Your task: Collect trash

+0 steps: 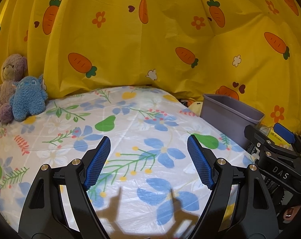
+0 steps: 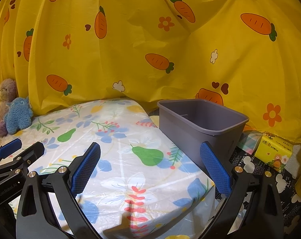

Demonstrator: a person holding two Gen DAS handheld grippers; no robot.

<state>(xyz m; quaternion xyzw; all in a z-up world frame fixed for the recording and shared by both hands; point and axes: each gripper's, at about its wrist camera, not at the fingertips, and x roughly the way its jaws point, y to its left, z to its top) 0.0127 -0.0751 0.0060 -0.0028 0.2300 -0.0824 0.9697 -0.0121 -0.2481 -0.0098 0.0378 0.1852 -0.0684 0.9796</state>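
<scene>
Grey bin at table edge, seemingly empty; left hand-held gripper, right hand-held gripper spread, holding nothing.

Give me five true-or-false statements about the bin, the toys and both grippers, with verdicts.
1. The grey bin stands upright. True.
2. The blue toy lies inside the bin. False: it sits on the far left of the table, beside the teddy.
3. The left gripper is open and empty. True.
4. The right gripper grips a tissue pack. False: it is open and empty.
5. The bin is full of trash. False: the visible inside looks bare.
</scene>
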